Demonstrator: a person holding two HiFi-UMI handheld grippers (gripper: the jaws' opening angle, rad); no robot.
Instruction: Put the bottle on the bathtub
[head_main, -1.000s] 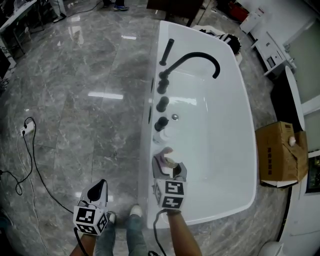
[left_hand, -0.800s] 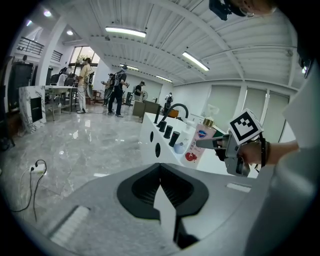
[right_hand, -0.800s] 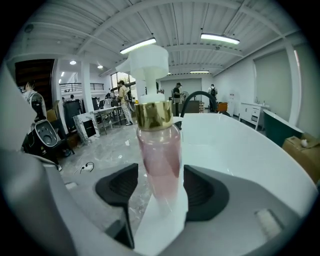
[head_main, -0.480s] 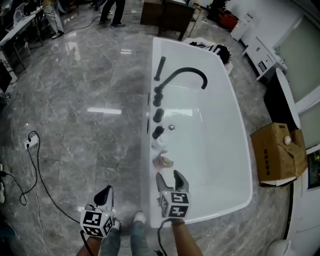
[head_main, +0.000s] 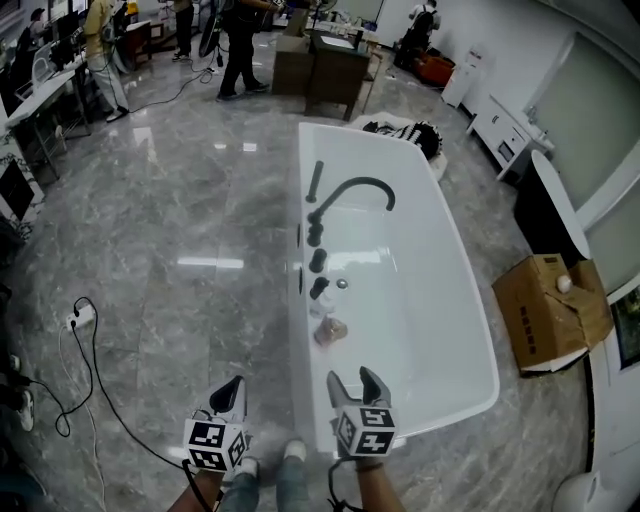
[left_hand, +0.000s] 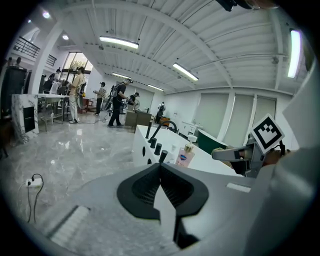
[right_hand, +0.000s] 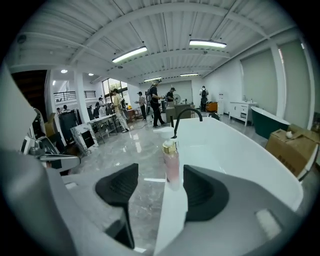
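A pink bottle (head_main: 330, 330) with a gold collar stands upright on the near left rim of the white bathtub (head_main: 440, 300). In the right gripper view the bottle (right_hand: 171, 162) stands just past my jaws, apart from both pads. My right gripper (head_main: 352, 380) is open and holds nothing, a short way nearer to me than the bottle. My left gripper (head_main: 232, 388) hangs over the floor left of the tub, its jaws pressed together. From the left gripper view (left_hand: 160, 170) the bottle (left_hand: 184, 156) shows on the rim.
A black arched faucet (head_main: 352, 192) and a row of black knobs (head_main: 318, 260) line the tub's left rim beyond the bottle. A cardboard box (head_main: 550, 310) sits right of the tub. A cable and plug (head_main: 78, 320) lie on the marble floor. People (head_main: 235, 40) stand far back.
My right gripper, which was around the bottle, has opened and drawn back toward me. The bottle stays standing on the rim. The head view has tilted up.
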